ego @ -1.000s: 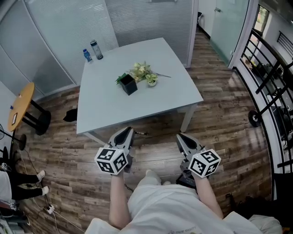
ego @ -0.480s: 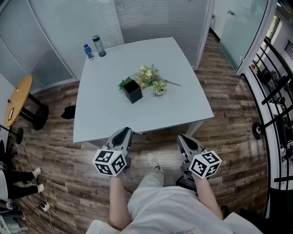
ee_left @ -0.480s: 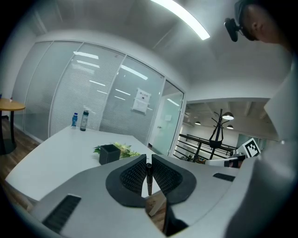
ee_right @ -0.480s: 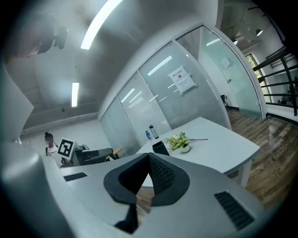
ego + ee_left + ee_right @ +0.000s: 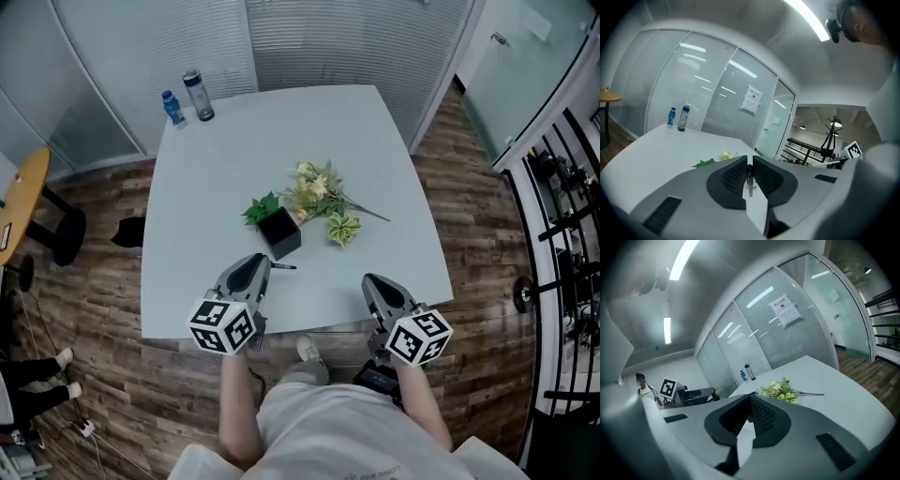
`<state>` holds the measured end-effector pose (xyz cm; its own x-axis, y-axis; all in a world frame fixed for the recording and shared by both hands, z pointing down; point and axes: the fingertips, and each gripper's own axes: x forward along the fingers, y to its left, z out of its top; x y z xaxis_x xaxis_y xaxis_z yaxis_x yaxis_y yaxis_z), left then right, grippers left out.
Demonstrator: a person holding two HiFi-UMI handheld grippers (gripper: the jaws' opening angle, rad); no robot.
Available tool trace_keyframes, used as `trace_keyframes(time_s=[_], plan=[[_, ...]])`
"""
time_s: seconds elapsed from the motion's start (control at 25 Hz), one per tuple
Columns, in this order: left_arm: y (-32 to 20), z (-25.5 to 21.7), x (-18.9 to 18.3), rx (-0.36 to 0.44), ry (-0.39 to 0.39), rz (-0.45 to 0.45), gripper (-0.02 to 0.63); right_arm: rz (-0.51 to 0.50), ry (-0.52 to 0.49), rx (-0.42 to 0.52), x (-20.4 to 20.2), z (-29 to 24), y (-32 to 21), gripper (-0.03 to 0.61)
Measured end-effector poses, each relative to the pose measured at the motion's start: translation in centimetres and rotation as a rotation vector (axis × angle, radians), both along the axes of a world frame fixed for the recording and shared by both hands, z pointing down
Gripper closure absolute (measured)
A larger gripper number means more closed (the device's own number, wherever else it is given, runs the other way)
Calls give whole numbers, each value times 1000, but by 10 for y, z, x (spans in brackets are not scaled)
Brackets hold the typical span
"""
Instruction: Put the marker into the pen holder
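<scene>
Lower left, the left gripper (image 5: 258, 267) is clenching a marker (image 5: 282, 266) just below the black pen holder (image 5: 281, 232). Lower right, the right gripper (image 5: 374, 282) is hanging closed, empty.

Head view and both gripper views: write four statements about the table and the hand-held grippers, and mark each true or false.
1. The left hand-held gripper grips a marker. True.
2. The marker sits in the pen holder. False: it is between the left jaws.
3. Two bottles stand at the far left corner of the table. True.
4. The right hand-held gripper holds a flower. False: it is shut and empty.
</scene>
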<state>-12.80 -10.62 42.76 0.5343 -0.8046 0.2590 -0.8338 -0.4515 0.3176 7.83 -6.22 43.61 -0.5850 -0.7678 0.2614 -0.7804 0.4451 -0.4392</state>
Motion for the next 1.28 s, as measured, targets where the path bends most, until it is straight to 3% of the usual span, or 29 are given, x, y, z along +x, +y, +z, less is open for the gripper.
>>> trace_keyframes(time_s=[0.28, 0.84, 1.28], plan=[[-53, 7, -19, -16, 6, -3, 572, 49, -7, -27, -2, 8, -56, 561], [-80, 1, -31, 0, 16, -21, 572, -1, -2, -1, -24, -3, -90, 561], [-107, 20, -28, -42, -11, -26, 572, -11, -12, -20, -18, 9, -125, 562]])
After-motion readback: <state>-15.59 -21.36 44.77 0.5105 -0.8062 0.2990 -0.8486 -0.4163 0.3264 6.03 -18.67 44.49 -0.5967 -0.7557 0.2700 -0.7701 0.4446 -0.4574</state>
